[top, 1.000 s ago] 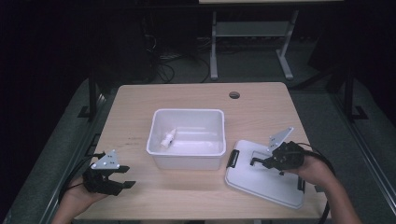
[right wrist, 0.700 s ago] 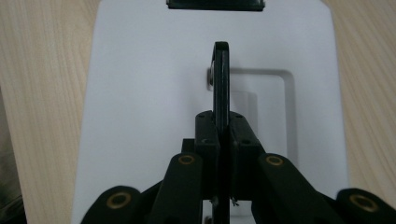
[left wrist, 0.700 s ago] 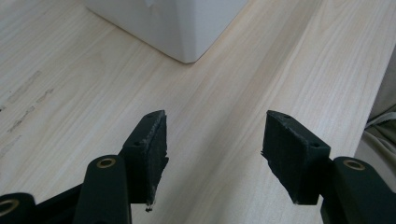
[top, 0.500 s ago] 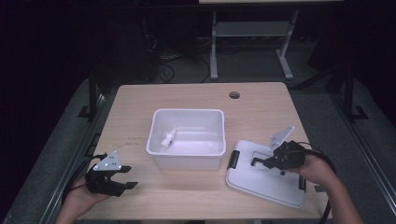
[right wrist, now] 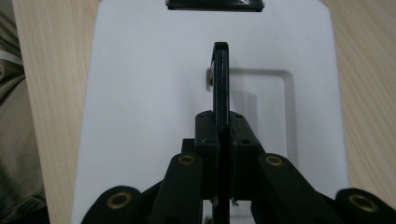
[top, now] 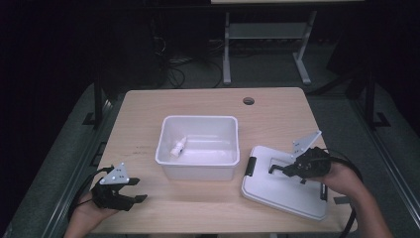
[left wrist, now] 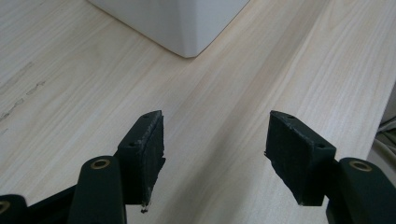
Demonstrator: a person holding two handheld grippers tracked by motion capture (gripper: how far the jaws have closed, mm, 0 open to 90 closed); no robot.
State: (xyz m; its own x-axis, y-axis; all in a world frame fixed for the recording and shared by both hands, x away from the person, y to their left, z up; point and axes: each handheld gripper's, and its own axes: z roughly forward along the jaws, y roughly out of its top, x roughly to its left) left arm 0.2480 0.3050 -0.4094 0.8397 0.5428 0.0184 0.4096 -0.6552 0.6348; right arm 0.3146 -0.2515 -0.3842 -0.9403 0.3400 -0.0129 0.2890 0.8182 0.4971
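The white lid [top: 285, 188] lies flat on the table [top: 208, 106], just to the right of the white bin [top: 198, 148] and slightly nearer the person. The right gripper [top: 277, 170] is over the lid, its jaws pinched tight on the lid's black handle [right wrist: 220, 79], which stands on edge between them. The left gripper [top: 137, 190] sits low over bare wood, well to the left of the bin and nearer the person, jaws wide apart and holding nothing. A small white bottle [top: 177, 147] lies inside the bin

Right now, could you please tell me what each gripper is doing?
Left gripper: open, holding nothing, above the table.
Right gripper: shut on the lid handle.
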